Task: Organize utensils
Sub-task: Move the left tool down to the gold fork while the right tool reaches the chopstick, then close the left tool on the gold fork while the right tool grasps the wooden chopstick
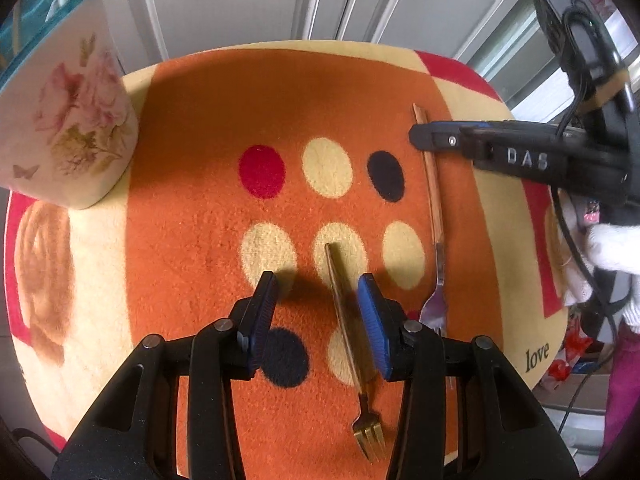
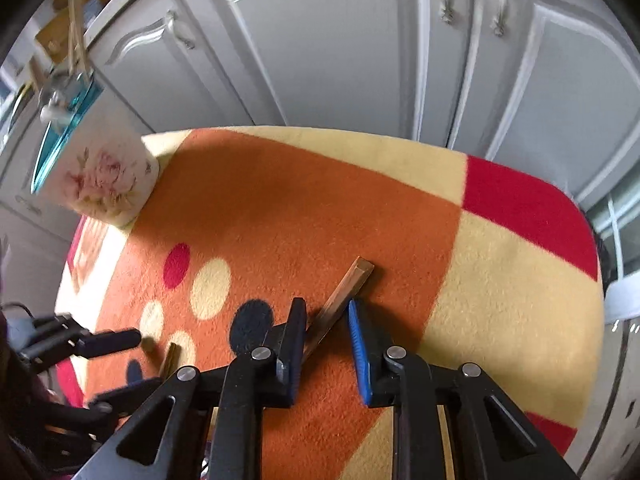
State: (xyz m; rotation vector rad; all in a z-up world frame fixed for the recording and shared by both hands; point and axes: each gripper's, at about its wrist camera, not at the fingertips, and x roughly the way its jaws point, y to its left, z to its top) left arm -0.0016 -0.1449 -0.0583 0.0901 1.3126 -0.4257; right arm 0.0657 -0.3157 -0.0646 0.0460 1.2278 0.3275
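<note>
A gold fork [image 1: 347, 332] lies on the patterned mat [image 1: 200, 216], tines toward me. My left gripper [image 1: 319, 304] points down over it, open, with the handle between the jaws close to the blue right pad [image 1: 370, 312]. To the right lies a silver fork with a brown handle [image 1: 433, 192]. My right gripper [image 1: 420, 136] reaches across the far end of that handle. In the right wrist view the brown handle [image 2: 340, 296] lies between the right gripper's [image 2: 325, 306] jaws, near the black left pad [image 2: 297, 332], with a narrow gap at the blue one.
A floral holder [image 1: 68, 132] with a teal rim stands at the mat's far left corner [image 2: 104, 180], with utensils sticking out. White cabinet doors [image 2: 340, 60] rise behind the table. A gloved hand [image 1: 612, 248] and a cable are at the right.
</note>
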